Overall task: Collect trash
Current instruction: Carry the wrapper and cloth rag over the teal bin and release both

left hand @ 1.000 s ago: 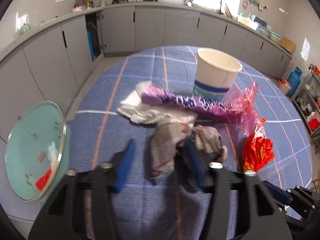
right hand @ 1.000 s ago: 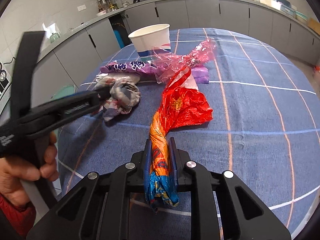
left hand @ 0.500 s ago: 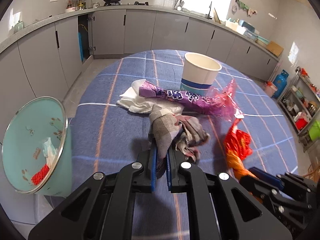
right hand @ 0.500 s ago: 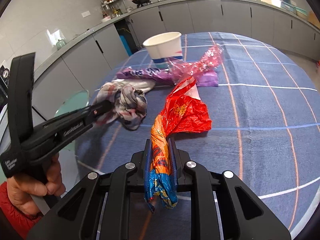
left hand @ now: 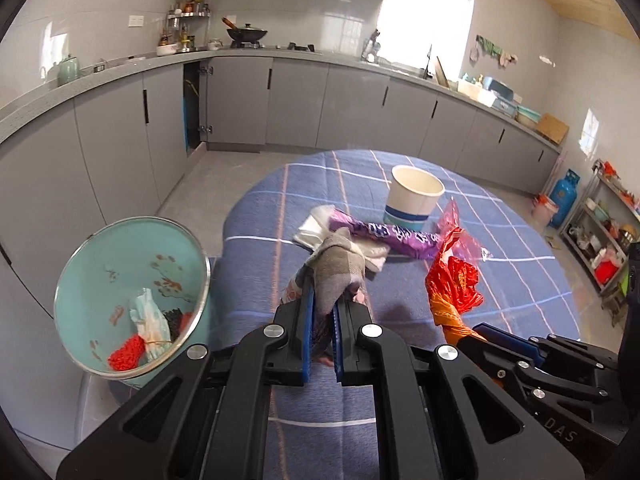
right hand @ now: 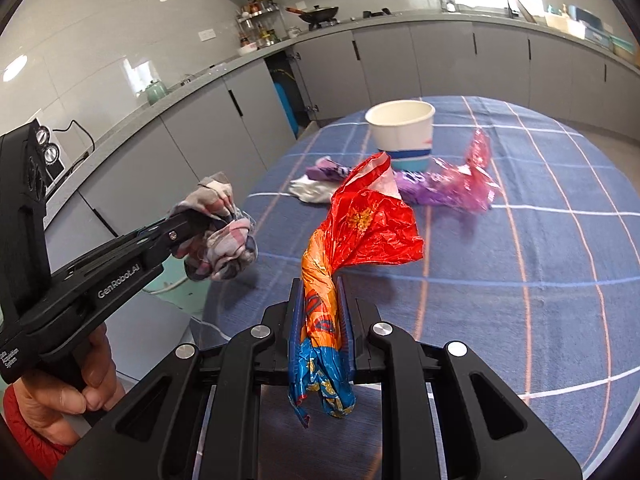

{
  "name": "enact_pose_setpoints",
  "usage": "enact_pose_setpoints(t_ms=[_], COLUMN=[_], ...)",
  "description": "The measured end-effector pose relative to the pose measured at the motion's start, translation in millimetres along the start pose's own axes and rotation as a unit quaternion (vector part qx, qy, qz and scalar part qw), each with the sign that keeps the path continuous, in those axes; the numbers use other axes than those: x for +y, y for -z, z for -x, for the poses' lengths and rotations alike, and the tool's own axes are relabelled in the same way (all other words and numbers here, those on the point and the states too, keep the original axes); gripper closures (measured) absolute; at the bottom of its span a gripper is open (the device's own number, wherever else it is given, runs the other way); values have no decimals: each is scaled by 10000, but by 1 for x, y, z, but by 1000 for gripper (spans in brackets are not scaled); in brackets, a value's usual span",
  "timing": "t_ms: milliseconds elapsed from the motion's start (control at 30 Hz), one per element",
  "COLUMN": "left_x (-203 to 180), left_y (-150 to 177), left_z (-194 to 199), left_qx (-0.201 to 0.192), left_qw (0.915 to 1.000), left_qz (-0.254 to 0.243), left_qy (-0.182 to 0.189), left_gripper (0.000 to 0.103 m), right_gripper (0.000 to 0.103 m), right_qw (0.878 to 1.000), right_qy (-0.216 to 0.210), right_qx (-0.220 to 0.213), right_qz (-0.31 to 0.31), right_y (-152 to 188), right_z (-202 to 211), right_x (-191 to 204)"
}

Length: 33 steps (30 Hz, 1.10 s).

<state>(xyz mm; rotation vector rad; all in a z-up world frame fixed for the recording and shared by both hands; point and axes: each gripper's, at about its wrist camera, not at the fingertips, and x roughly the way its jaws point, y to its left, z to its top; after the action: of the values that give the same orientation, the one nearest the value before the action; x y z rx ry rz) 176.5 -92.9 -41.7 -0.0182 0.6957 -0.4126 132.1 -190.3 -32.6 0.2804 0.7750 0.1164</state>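
Two grips full | my left gripper [left hand: 320, 320] clamps a crumpled grey-pink rag [left hand: 340, 268], held above the table edge | my right gripper [right hand: 320, 320] pinches a red-orange foil wrapper [right hand: 360, 232] | teal bin [left hand: 80, 272] sits beside the blue checked table [right hand: 540, 260] | paper cup [right hand: 400, 132] and purple wrapper [left hand: 384, 234] lie on the cloth.

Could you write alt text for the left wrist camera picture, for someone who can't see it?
The left gripper is shut on a crumpled grey cloth, lifted above a blue checked table. Left, a teal bin holds trash; right, the right gripper holds a red wrapper.
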Motion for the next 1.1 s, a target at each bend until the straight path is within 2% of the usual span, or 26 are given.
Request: enact_pose_setpoints(t_ms=[200,700,1100], left_x=[20,85,124], left_y=[-2,-5,-4], left_z=[14,41,51], left_qx=[-127,-373,-456], left_qw=[9997,9938,9885], left_qz=[163,561,840], left_qy=[-128,-884,-1169], left_gripper=[95,95,95], right_gripper=[85,85,85], right_qw=[9998,9968,9928], right_qy=[-72,-409,-676], right_qx=[-82,-115,-90], right_qz=[181,673,985], right_y=[-10,-30,-37], right_z=[-5,-28,-45], right_x=[20,83,125])
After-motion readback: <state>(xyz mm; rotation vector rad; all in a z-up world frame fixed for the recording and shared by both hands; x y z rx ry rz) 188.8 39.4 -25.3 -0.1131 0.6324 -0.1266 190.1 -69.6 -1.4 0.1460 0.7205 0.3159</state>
